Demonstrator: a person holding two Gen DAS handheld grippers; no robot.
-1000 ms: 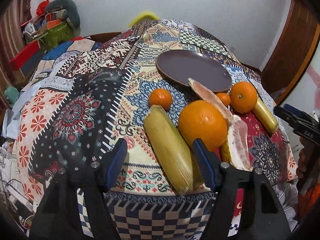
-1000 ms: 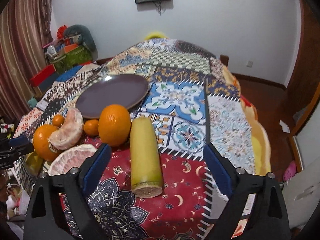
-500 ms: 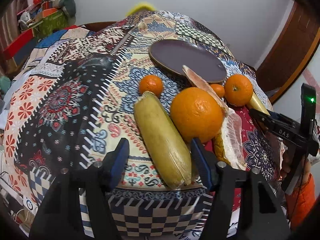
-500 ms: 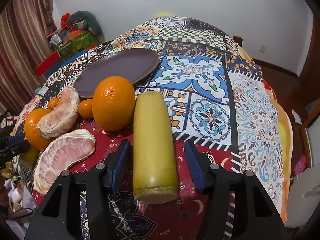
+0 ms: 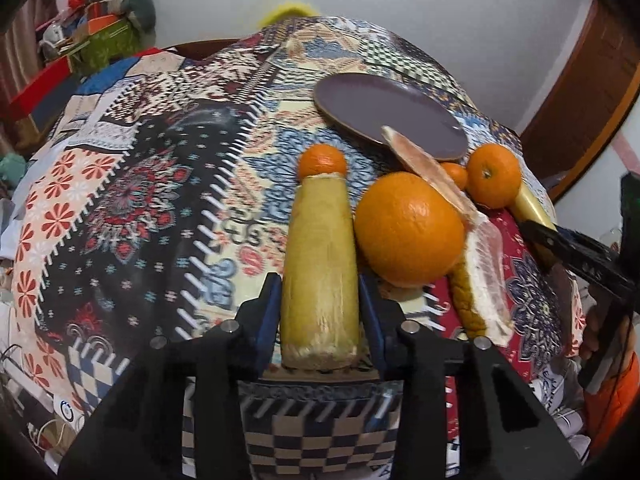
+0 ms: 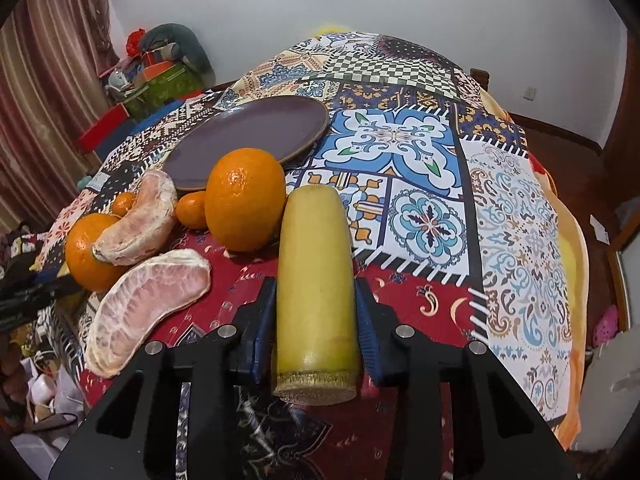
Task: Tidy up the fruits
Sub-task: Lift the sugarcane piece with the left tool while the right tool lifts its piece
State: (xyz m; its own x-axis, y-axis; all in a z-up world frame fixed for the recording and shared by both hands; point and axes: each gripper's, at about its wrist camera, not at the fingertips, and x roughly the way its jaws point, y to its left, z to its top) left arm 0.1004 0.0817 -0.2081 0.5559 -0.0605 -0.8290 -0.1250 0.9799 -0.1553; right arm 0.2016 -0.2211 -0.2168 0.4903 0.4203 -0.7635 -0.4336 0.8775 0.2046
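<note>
- Two pale yellow cut sugarcane lengths lie on the patchwork-patterned tablecloth (image 6: 432, 184), one in each claw.
- The left gripper (image 5: 320, 312) clamps its blue pads against the left yellow cane piece (image 5: 320, 264), which points to 12 o'clock at a small orange mandarin (image 5: 322, 160).
- The right gripper (image 6: 316, 328) squeezes the right yellow cane piece (image 6: 316, 280) the same way.
- A big round orange (image 6: 245, 199) sits just beside that piece at 11 o'clock.
- Two peeled pink pomelo wedges (image 6: 148, 304) lie at 9 o'clock.
- The empty dark purple round plate (image 6: 248, 136) rests beyond the fruit at 11 o'clock.
</note>
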